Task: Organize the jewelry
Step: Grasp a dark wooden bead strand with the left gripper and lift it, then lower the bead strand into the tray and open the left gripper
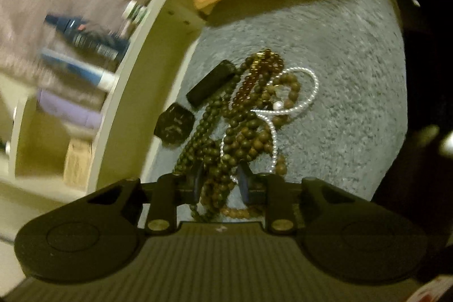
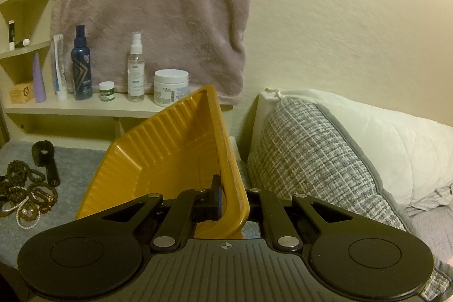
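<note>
The tangle of bead strands [image 1: 240, 115] lies on the grey mat [image 1: 339, 104], brown and dark-red beads knotted up with a white pearl strand [image 1: 300, 92], with a black hexagonal piece [image 1: 174, 126] and a black bar-shaped piece [image 1: 211, 87] just beside it on the shelf side. The left gripper [image 1: 222, 183] is down in the near end of the heap, its jaws parted with several brown strands running between the fingertips, not yet pinched. The risk, as I judge it, is that closing here catches more than one strand, so a lift drags the whole knot, pearls included, and may flick the loose black pieces off the mat. The left wrist view is smeared, which suggests quick motion and makes a clean pick less sure. The right gripper [image 2: 230, 203] is clamped on the rim of the yellow tray [image 2: 170, 149], holding it steeply tilted; if it stays that way, anything dropped in may slide out or toward the cushion [image 2: 311, 154].
</note>
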The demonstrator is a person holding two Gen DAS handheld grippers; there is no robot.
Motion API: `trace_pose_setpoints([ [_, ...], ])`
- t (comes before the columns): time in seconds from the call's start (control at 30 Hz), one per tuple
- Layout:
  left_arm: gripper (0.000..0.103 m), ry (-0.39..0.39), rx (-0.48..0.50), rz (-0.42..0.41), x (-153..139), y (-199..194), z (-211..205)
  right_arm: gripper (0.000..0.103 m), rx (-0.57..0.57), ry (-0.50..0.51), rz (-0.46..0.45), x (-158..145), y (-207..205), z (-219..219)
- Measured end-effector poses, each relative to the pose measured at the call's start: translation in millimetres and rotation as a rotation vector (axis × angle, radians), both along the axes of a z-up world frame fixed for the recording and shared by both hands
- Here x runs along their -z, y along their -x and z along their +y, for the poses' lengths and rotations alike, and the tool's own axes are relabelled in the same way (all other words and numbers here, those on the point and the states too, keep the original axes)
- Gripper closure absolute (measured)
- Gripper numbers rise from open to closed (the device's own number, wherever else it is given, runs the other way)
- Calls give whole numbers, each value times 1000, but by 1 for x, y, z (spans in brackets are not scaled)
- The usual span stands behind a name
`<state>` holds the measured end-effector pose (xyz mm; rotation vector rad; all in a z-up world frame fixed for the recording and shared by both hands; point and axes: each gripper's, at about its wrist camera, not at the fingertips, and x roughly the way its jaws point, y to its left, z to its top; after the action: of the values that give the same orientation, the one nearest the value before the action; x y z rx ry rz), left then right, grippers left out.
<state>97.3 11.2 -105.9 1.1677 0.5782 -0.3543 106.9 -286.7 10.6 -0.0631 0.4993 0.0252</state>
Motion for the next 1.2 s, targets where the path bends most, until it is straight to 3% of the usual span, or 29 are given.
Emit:
trace_pose_setpoints([
  [0.1, 80, -61, 62, -3, 4, 4, -2, 96, -1, 2, -1, 0, 0, 0],
  [0.2, 87, -102, 115, 10, 8, 6, -1, 96, 0, 1, -1, 0, 0, 0],
  [0.33, 95, -90, 118, 17, 7, 8, 0, 96, -1, 2, 0, 0, 0, 0],
  [0.53, 97, 66, 30, -8, -23, -2, 11, 96, -3, 6, -3, -1, 0, 2],
  [0.7, 97, 242, -50, -70, -69, -15, 27, 96, -4, 9, -4, -1, 0, 3],
  [1.0, 97, 375, -79, -179, -150, -32, 47, 96, -2, 8, -5, -1, 0, 2],
  [1.2, 97, 420, -61, -242, -194, -37, 51, 96, -3, 7, -8, 0, -1, 1],
])
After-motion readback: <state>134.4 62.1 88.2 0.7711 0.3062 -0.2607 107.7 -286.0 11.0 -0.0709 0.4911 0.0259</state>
